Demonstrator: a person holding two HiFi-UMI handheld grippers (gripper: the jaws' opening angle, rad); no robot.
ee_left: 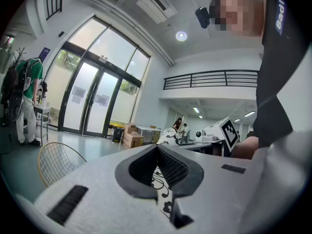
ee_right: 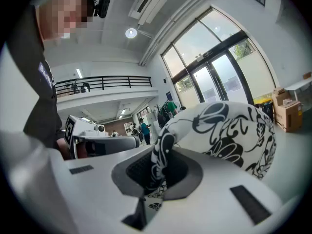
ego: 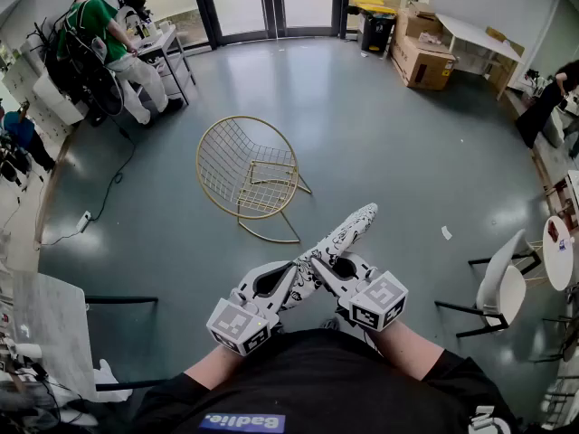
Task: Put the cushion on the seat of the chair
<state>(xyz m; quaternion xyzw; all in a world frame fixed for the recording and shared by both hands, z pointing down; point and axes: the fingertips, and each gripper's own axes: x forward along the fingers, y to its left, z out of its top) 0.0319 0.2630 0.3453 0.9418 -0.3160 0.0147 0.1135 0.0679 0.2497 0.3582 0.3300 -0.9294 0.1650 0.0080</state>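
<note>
Two hand-held grippers on this one, and both are clamped on the near edge of the cushion (ego: 351, 228). The left hand-held gripper (ego: 291, 281) and right hand-held gripper (ego: 322, 266) pinch it right in front of me, with the rest poking out toward 1 o'clock. The wire chair (ego: 246, 175) sits on the floor (ego: 389, 152) at 11 o'clock, well apart from me. My take: walk up close, hold both pinches tight, swing the cushion flat over the seat, and lower it before letting go. Count: one cushion, one wire chair, one white chair (ego: 503, 283) at 3 o'clock.
</note>
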